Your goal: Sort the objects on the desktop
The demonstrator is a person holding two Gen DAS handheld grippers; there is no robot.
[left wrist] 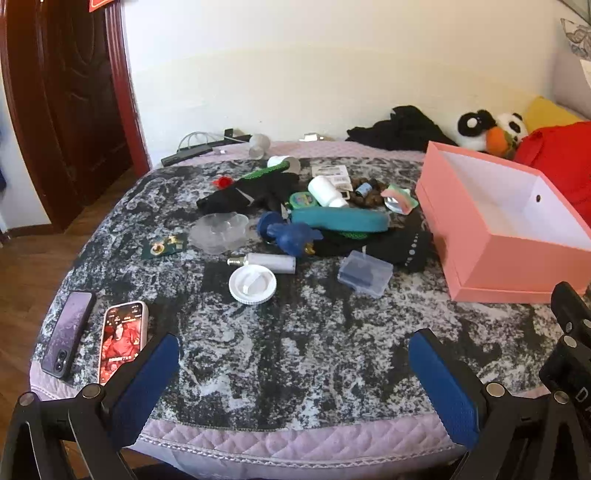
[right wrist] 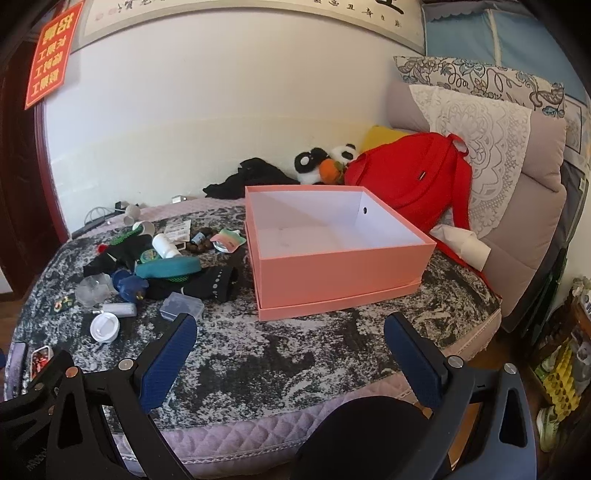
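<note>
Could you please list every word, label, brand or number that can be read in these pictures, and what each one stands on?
"D": right gripper body, rest cut off.
Red sign: yellow Chinese characters, not legible.
Scroll: brush characters, cropped, unreadable.
Lit phone: text too small.
Card: print too blurred.
Red bag tag: too small.

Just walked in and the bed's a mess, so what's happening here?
A person holds two grippers, the left gripper and the right gripper, both open and empty above the bed's near edge. A pile of small items, including a white lid and a clear case, lies beside an empty pink box. Nothing is sorted yet.
</note>
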